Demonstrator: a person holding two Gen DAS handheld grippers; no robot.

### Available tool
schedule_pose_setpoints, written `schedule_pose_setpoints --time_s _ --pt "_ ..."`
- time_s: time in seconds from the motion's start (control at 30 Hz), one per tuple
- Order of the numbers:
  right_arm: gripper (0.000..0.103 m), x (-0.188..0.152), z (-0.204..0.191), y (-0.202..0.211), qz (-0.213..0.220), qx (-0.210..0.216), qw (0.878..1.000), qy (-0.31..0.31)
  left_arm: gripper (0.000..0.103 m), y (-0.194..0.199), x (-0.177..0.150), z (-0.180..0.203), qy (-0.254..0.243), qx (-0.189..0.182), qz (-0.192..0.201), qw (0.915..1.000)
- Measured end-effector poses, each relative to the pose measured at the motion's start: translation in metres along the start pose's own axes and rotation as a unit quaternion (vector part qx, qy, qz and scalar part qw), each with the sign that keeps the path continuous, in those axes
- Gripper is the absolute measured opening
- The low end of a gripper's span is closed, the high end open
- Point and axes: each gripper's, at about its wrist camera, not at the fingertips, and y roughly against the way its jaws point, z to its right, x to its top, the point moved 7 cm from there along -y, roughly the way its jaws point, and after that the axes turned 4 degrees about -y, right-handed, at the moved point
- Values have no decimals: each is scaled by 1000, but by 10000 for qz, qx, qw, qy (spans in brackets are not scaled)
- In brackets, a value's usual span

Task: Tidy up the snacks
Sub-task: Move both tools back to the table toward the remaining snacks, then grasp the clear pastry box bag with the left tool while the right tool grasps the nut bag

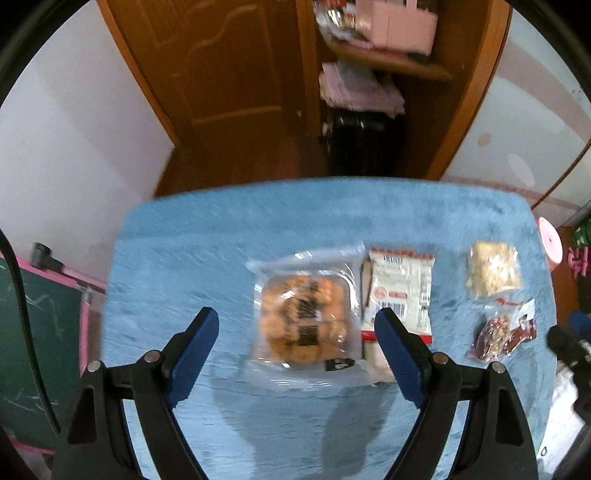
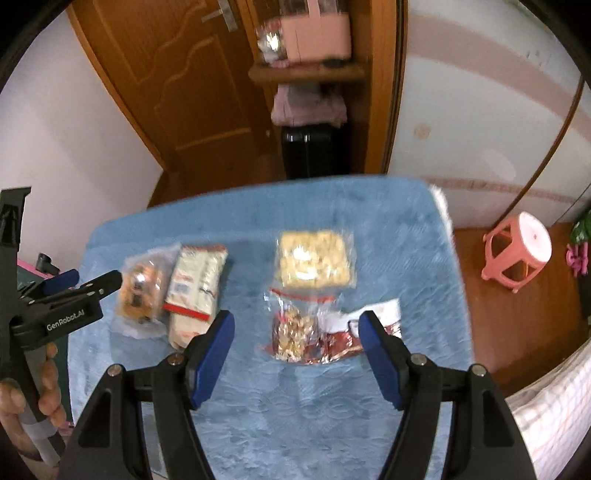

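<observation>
Several snack packs lie on a blue cloth (image 1: 192,266) over a small table. A clear pack of orange cookies (image 1: 304,317) lies under my left gripper (image 1: 297,317), whose blue fingers stand open above it, one on each side. To its right a white wrapped snack (image 1: 402,288) lies partly behind the right finger. A pale yellow cracker pack (image 2: 314,260) sits further back. In the right wrist view my right gripper (image 2: 297,326) hangs open over a clear zip bag of mixed nuts (image 2: 295,332) with a red wrapper (image 2: 343,341) beside it. Nothing is held.
A hand (image 2: 48,391) holds the left gripper's handle at the left edge. Behind the table are a wooden door (image 2: 177,74), a shelf with pink boxes (image 2: 317,33) and a black suitcase (image 2: 314,151). A pink stool (image 2: 517,254) stands on the floor at right; a chalkboard (image 1: 40,332) at left.
</observation>
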Motion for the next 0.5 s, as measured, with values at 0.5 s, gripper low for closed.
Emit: schedule_pose_setpoints --time_s 0.5 --pt "70 -22 -6 -69 -554 56 9984 -15 87 -63 -11 4 100 110 -328 9994"
